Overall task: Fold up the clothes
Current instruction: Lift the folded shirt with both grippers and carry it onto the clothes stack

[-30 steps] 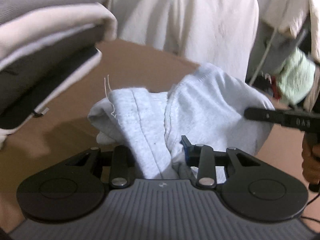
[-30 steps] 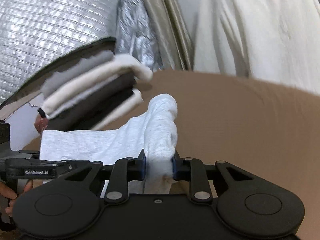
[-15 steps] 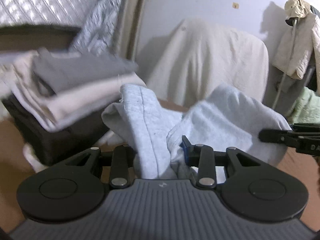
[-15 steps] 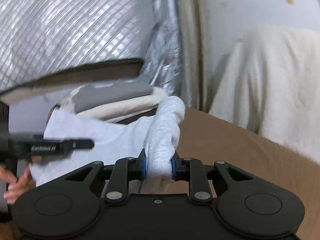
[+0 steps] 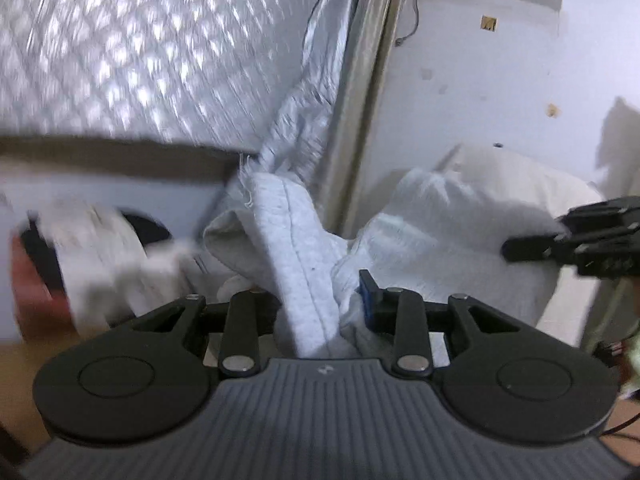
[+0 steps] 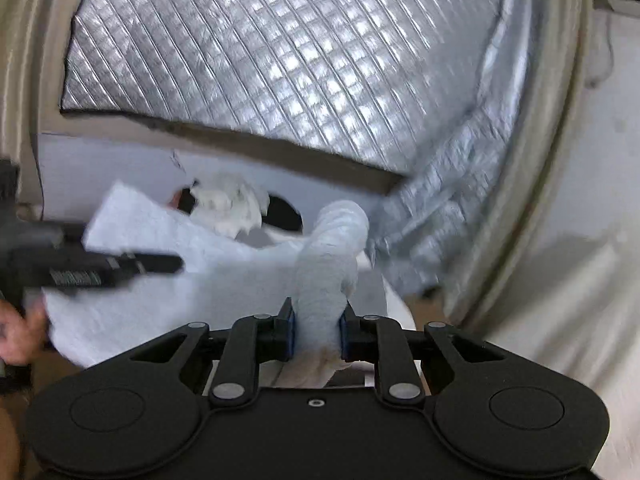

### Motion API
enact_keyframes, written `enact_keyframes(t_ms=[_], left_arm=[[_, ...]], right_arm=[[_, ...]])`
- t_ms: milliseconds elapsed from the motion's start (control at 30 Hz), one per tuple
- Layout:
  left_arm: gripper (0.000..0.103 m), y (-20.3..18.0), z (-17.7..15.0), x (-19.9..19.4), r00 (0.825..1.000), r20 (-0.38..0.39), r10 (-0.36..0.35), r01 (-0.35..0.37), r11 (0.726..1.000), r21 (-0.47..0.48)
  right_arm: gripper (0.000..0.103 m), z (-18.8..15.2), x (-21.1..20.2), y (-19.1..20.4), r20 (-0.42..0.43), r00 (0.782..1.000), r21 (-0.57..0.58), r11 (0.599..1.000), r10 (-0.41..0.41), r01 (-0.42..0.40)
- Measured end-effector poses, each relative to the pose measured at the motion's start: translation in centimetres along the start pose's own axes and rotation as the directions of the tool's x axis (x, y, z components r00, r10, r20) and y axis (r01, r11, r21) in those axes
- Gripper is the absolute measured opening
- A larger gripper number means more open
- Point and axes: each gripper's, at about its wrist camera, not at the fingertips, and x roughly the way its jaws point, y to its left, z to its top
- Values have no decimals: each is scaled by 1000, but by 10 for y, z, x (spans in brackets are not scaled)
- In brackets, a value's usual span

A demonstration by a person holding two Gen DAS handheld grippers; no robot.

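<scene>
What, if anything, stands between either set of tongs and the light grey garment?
Nothing visible. The left tongs and the right tongs each pinch a bunched fold of the light grey fleece garment directly.

Pale grey garment (image 5: 296,248), silver quilted sheet (image 6: 280,60)

Quilted foil panel (image 6: 280,52) looms ahead; the blurred clothes stack (image 5: 100,248) perhaps crowds left.

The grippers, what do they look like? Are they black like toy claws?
Mostly, yes. The left gripper has black link arms with silver rivets, round black discs either side, a ribbed grey body, and a blue pad on one finger. The right gripper is black all over, with blue pads and the same silver rivets. White lettering on the left gripper's side is too blurred to read.
</scene>
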Motion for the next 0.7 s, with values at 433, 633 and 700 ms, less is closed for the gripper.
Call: enact_keyframes(t_ms=[433,633,700], left_arm=[[32,63,-7,172,951,-205,231,-272,941,-203],[31,62,-2,196,947,-207,247,-283,945,-164],[30,65,7,195,960,-215,181,-224,954,-198]], right_arm=[[27,-40,240,-68,-75,997,300,954,36,-12],[25,-49,238,-75,-90,995,333,943,32,0],[25,-39,222,-80,-46,999,308,951,-3,17]])
